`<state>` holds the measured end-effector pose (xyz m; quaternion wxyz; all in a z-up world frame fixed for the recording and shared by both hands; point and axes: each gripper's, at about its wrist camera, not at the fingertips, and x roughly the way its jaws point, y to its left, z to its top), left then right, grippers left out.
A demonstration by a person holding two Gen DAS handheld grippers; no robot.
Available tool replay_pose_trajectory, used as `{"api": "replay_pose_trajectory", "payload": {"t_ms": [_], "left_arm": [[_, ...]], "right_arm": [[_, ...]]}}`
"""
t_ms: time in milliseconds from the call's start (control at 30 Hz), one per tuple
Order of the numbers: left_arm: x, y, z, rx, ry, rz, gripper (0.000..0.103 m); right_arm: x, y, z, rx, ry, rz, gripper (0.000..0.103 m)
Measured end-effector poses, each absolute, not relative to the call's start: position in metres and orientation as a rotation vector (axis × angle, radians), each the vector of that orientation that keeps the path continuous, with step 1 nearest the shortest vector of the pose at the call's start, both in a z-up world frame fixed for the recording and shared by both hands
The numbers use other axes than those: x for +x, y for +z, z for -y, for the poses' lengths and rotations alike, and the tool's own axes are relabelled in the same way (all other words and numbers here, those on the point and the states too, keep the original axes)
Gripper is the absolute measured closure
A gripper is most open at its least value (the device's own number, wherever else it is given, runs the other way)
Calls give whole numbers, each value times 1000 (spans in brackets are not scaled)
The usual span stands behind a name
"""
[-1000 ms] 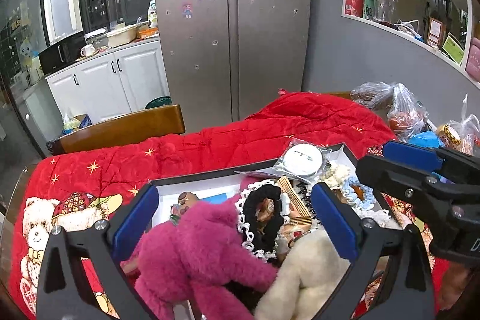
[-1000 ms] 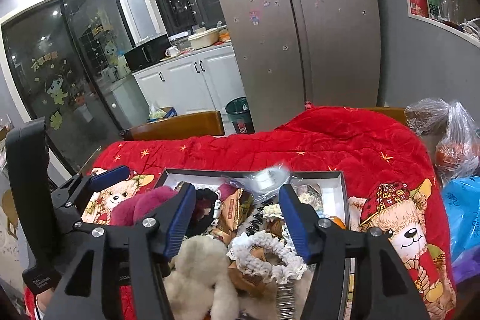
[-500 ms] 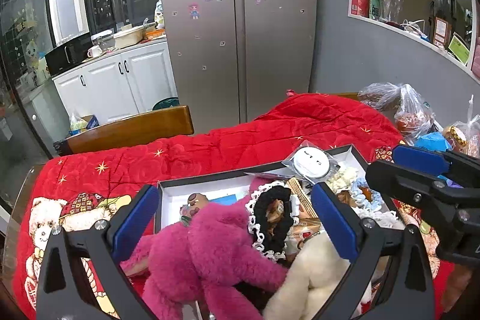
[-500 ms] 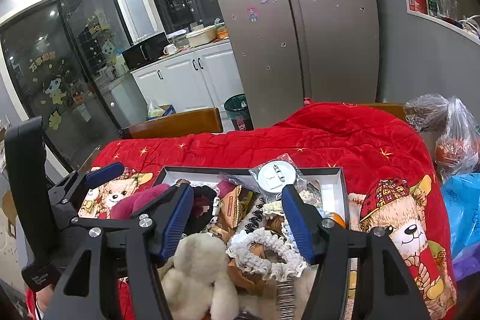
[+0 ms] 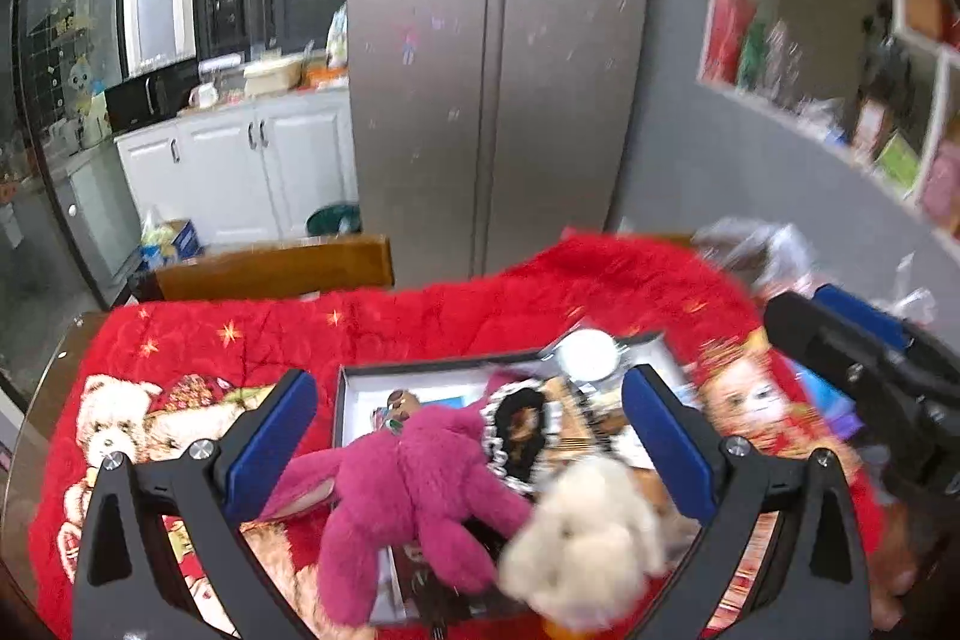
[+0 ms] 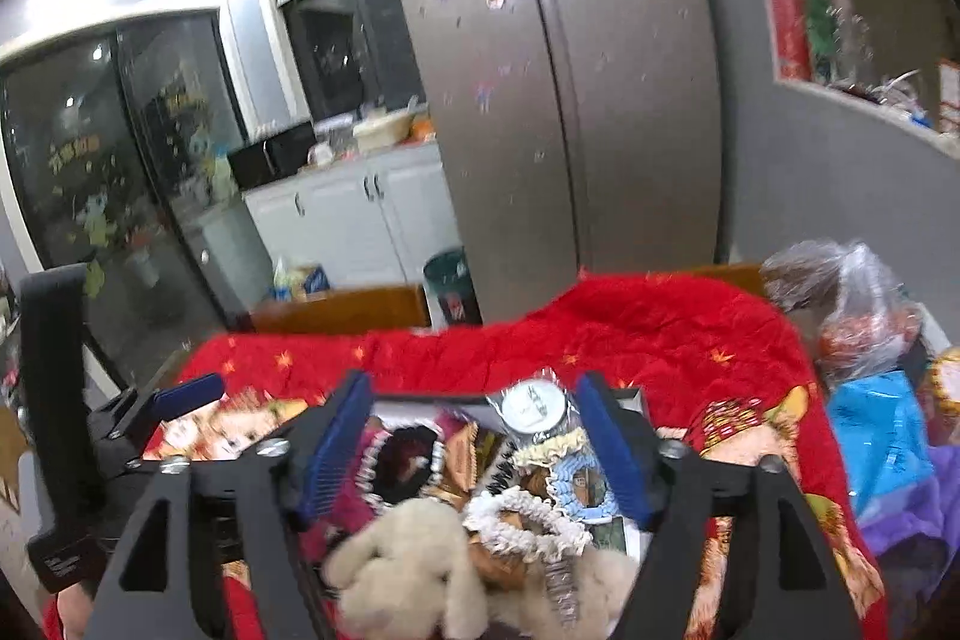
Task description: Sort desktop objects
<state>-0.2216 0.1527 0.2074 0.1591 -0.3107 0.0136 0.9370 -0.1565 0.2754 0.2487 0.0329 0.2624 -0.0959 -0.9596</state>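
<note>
A shallow box [image 5: 414, 379] sits on a surface covered by a red blanket [image 5: 456, 310], and everything else is placed around it. Inside the box lie a pink plush toy [image 5: 420, 478], a cream plush toy [image 5: 588, 538] beside it, a black frilled hair tie [image 5: 519, 430], a white hair tie [image 6: 528, 514] and a round white disc in clear wrap [image 6: 534, 406] at the far edge. The left gripper [image 5: 468, 436] hangs above the box with its jaws wide apart, nothing pressed between them. The right gripper [image 6: 480, 448], also over the box, is opening its jaws; the toys lie below, ungripped. Beyond the box stand a wooden chair back [image 5: 276, 268] and a steel fridge [image 5: 498, 58].
</note>
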Motion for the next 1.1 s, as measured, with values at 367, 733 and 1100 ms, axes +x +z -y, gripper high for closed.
{"api": "replay_pose_trajectory", "payload": {"t_ms": [367, 733, 1100], "left_arm": [[-32, 288, -81, -647, 2811, 12, 0], [145, 195, -47, -711, 2874, 62, 0], [195, 146, -63, -832, 2839, -63, 0]], "right_arm": [[28, 342, -214, 462, -3089, -24, 15], [184, 264, -161, 427, -3089, -82, 6], [239, 181, -181, 762, -3084, 15, 6]]}}
